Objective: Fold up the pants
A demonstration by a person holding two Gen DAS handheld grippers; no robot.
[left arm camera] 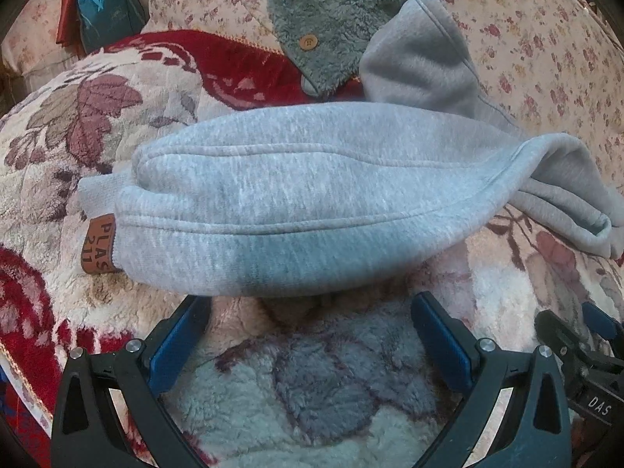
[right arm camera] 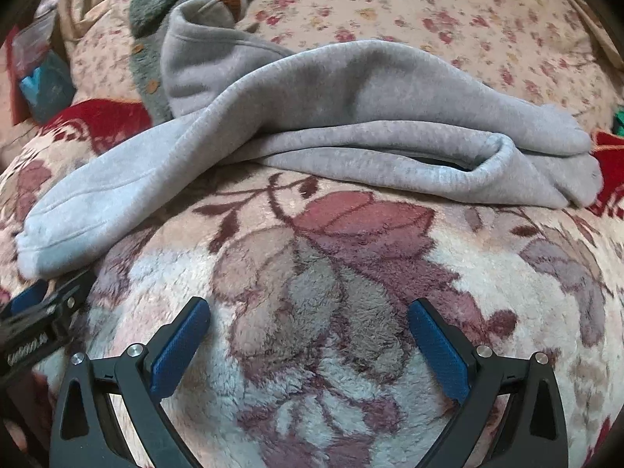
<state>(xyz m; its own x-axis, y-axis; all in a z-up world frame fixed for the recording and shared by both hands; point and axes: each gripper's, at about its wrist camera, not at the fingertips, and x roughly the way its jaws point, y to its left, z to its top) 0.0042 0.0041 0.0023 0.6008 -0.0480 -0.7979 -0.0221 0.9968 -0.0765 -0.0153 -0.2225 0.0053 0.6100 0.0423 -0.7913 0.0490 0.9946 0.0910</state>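
One pair of grey fleece pants ahead of both tongs, rumpled, on plush floral blanket. Left gripper spread, empty; right gripper likewise.

Counted across both wrist views:

One pair of grey pants, with one brown label patch at left of the frame.
One green fleece garment, upper centre, carrying two round wooden buttons.
One plush leaf-patterned blanket, lower half of the frame.
One small-flowered quilt, upper right.
One teal bag, upper left.
Two grippers: left gripper and right gripper, two blue-padded fingers each, four in total.
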